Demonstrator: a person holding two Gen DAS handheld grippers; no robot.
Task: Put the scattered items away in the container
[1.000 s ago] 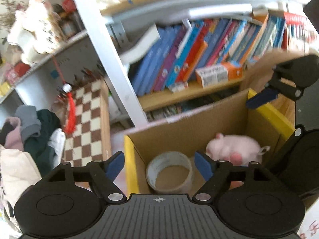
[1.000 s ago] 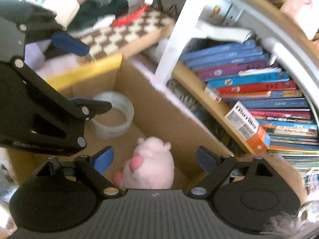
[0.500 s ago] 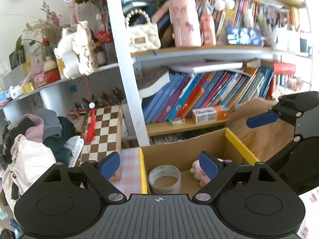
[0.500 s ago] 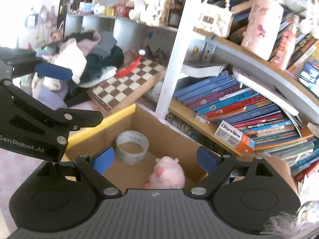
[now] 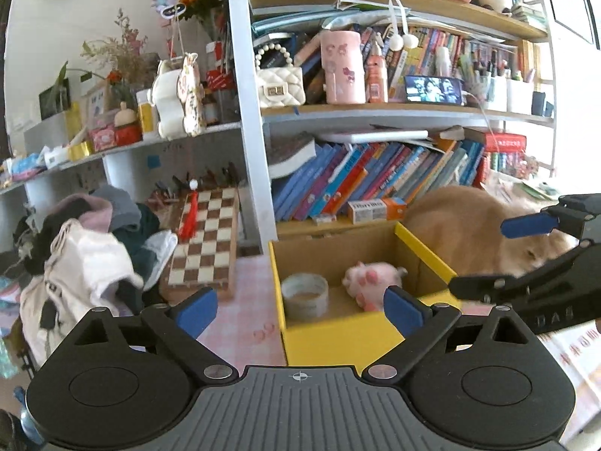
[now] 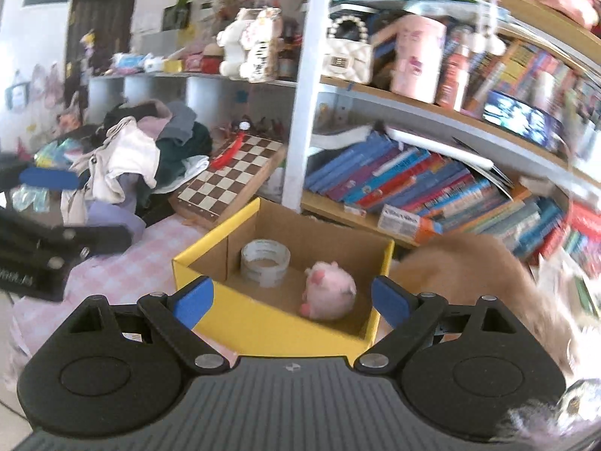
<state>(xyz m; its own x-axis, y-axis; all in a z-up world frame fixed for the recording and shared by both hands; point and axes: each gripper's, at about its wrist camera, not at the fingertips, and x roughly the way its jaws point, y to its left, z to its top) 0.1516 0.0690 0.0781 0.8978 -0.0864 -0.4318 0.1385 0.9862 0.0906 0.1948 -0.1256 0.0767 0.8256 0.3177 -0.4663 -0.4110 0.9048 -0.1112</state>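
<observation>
Spreading wide apart, the blue-padded jaws of the left gripper (image 5: 300, 310) hold nothing and frame the yellow-rimmed cardboard box (image 5: 330, 332) from its near side. Left of the box, on the pink checked cloth (image 5: 244, 300), a brown-and-cream wooden chessboard (image 5: 204, 242) leans against a heap of white, grey and dark green clothes (image 5: 94, 248). Inside the box, toward its left wall, a roll of clear packing tape (image 5: 304, 295) lies flat on the cardboard floor, ahead of the jaws and between their lines. Just right of the roll, the pink plush pig toy (image 5: 370, 282) rests on the box floor near the right wall, with its feet toward the camera and close behind the right pad. Beyond the box's right rim lies a tan furry shape (image 5: 480, 225), and the right gripper (image 5: 526, 259) enters at the right edge of the left wrist view.

Seen from the right wrist, the right gripper (image 6: 291, 302) is likewise spread wide and empty, its pads level with the box's near yellow wall (image 6: 278, 325). The tape roll (image 6: 265, 259) sits left of the pig (image 6: 330, 295), both lying beyond the jaws, neither touched. Rows of blue and red books (image 6: 394, 180) fill the shelf behind.
</observation>
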